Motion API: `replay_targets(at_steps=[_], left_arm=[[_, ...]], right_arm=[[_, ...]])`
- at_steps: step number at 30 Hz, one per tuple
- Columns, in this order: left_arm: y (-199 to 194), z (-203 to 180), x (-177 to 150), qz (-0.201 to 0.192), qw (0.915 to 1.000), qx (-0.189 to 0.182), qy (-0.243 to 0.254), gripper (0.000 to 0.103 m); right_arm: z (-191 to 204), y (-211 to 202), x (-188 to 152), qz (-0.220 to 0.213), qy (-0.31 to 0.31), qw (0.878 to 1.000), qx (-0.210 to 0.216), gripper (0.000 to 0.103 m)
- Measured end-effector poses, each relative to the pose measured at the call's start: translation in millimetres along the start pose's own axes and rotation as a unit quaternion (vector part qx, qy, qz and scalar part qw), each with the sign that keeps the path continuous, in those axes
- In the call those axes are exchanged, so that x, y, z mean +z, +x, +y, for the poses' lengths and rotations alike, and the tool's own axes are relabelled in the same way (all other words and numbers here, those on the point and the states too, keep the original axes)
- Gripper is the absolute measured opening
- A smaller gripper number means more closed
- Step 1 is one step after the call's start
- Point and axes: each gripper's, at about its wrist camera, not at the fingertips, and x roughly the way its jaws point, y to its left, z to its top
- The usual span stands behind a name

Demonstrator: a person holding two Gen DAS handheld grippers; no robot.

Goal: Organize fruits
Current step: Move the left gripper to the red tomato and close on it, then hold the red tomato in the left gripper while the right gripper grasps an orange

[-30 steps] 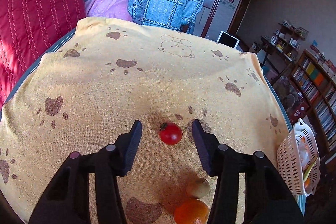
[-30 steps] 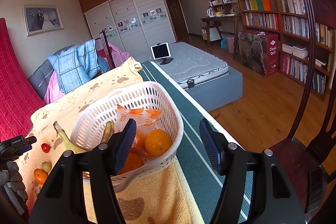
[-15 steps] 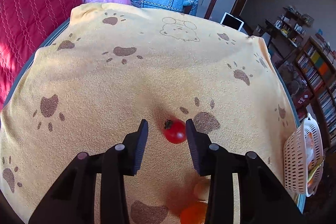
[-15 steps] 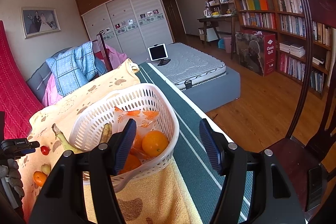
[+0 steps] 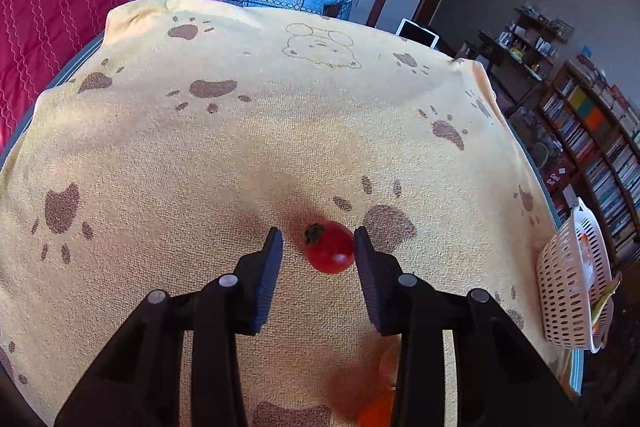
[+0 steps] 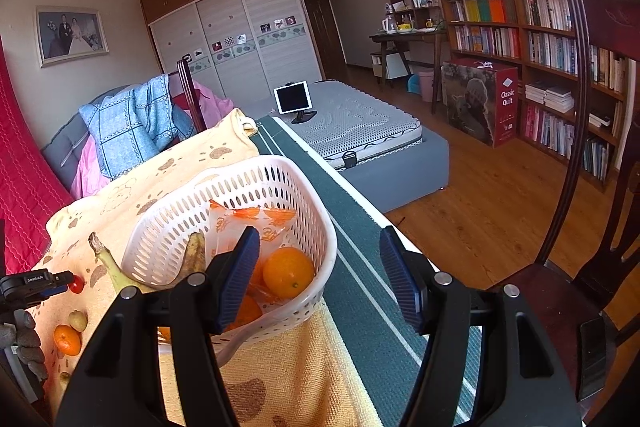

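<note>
Left gripper point(image 5: 318, 247) lowered over the yellow paw-print towel point(image 5: 240, 155), jaws narrowed around the cherry tomato point(image 5: 329, 246): right pad touching it, left pad apart, so no grip. Tomato lying mid-towel, toward the near edge. Right gripper point(image 6: 320, 275) half open, empty, above the white basket point(image 6: 240, 183) at the towel's right edge, 1 orange point(image 6: 289, 271) inside.

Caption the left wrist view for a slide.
Left gripper brackets a red tomato on the paw-print towel, one finger touching it.
</note>
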Motion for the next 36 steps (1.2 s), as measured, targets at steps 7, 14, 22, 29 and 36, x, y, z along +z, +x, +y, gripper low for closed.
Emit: replay_targets(at_steps=[7,14,22,29,36], left_arm=[[7,-10,-4,0.004,0.9998,-0.01,0.014,0.037],[14,-9,-5,0.004,0.9999,-0.009,0.014,0.03],[-1,-5,-3,-0.012,0.9997,-0.022,0.004,0.03],[-15,2,2,-0.025,0.9992,-0.026,-0.016,0.03],[-28,3,3,-0.048,0.9988,-0.006,-0.012,0.03]], right_arm=[[1,-1,1,-0.002,0.003,1.0,0.004,0.064],[1,-2,1,-0.003,0.001,1.0,0.003,0.064],[7,-18,4,-0.029,-0.012,0.999,-0.002,0.064],[64,-67,6,-0.034,-0.05,0.993,0.098,0.064],[179,-62,-34,0.053,-0.164,0.957,0.233,0.064]])
